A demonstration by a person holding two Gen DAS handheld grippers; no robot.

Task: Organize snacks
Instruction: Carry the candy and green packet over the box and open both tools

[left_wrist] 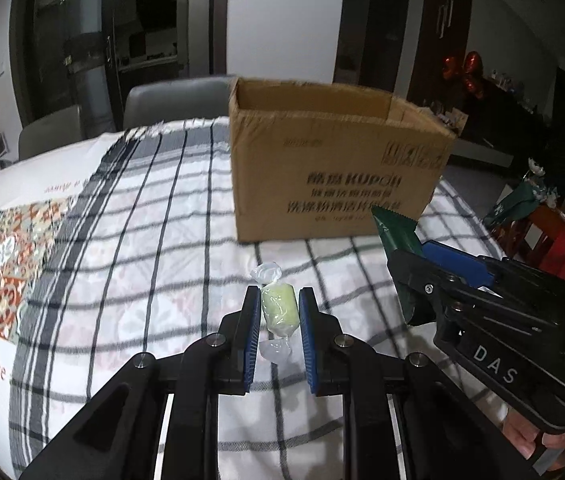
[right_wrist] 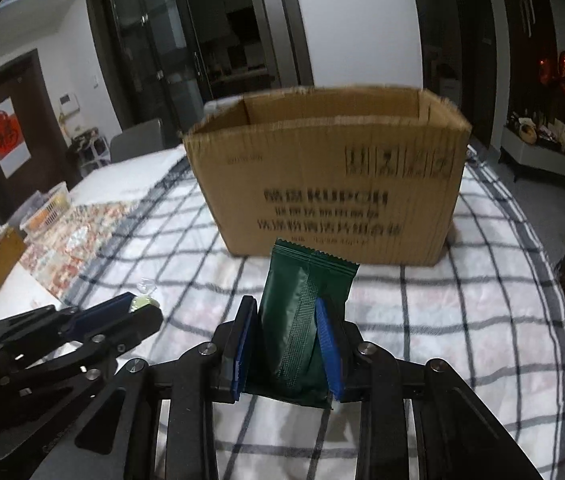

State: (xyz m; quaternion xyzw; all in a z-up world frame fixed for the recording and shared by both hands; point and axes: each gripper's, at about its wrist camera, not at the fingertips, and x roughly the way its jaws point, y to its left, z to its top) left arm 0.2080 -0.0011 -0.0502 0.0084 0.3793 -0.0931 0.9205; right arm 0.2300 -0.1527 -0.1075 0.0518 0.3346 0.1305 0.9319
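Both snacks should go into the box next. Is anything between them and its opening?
Nothing visible. The candy and green packet are each gripped in front of the box; only its near wall lies ahead, and its top is open.

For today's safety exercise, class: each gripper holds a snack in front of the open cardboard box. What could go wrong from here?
1. The pale green twist-wrapped candy sits between the left gripper's pads with slippery clear wrapper ends; it may slip out.
2. The dark green foil snack packet looks creased in the right gripper; contents could get crushed.
3. The brown cardboard box has tall walls; a low approach might hit them.
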